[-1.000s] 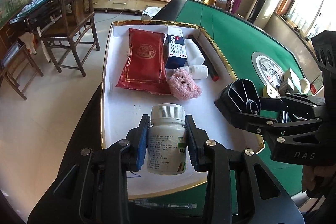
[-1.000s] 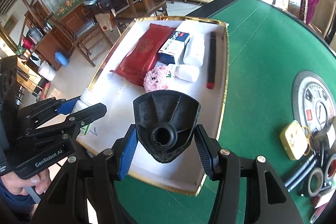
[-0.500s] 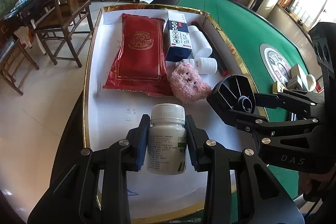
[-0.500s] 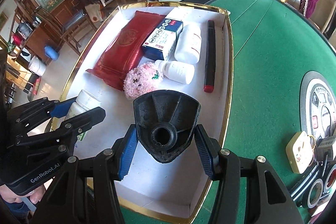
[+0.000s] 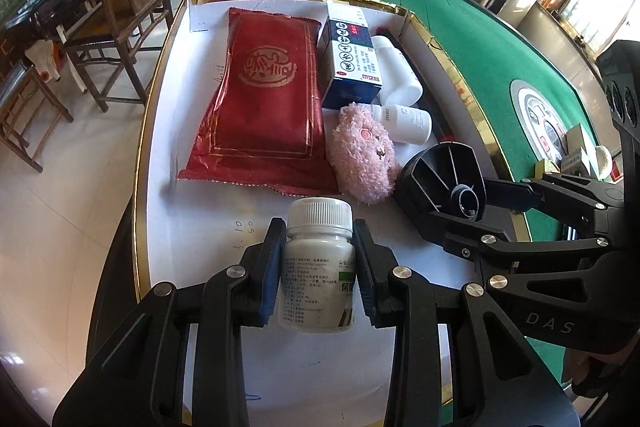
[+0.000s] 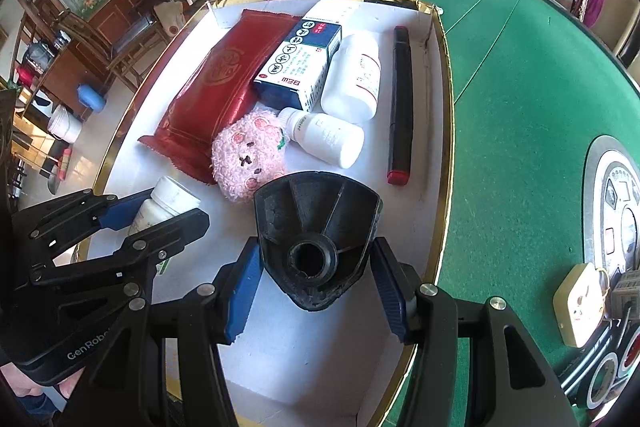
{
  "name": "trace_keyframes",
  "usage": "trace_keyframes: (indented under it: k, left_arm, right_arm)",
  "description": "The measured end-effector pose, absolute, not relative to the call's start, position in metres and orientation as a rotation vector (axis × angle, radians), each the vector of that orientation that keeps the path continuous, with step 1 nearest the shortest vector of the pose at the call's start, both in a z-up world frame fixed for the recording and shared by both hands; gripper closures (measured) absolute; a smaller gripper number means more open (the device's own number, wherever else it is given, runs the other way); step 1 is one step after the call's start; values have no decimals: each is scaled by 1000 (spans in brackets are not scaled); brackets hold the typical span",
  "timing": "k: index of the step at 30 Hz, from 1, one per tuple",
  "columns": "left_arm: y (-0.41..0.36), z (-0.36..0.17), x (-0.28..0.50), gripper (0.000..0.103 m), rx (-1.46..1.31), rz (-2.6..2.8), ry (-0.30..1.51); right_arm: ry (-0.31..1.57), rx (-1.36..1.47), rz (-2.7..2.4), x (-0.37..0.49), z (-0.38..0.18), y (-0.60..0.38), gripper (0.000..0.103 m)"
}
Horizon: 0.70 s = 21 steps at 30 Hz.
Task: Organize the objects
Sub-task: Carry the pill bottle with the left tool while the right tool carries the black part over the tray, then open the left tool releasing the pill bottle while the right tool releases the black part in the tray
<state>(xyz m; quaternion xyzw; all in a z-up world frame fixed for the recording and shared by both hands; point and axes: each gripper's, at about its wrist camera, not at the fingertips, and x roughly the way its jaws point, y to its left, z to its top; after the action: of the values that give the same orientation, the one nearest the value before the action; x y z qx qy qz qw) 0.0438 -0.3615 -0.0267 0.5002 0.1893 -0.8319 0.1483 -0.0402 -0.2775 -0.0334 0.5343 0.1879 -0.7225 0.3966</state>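
Left gripper [image 5: 320, 259] clamps a pill bottle [image 5: 318, 267] (white cap), right gripper [image 6: 316, 279] a black funnel-shaped part [image 6: 316, 235].

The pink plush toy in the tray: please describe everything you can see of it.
The pink plush toy is a small fluffy animal face with dark eyes, rosy cheeks and a green tag at one side. It lies on the white floor of the gold-rimmed tray, against the red packet and the small white bottle. No claw touches it.
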Motion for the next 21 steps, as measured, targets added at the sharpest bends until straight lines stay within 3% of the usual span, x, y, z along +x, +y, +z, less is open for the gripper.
trace_keyframes:
  k: [21]
  left_arm:
    - [-371,-26,45,70,1415,-2379,582]
  right_arm:
    - [489,1385,-1819,-43,-39,-290,47]
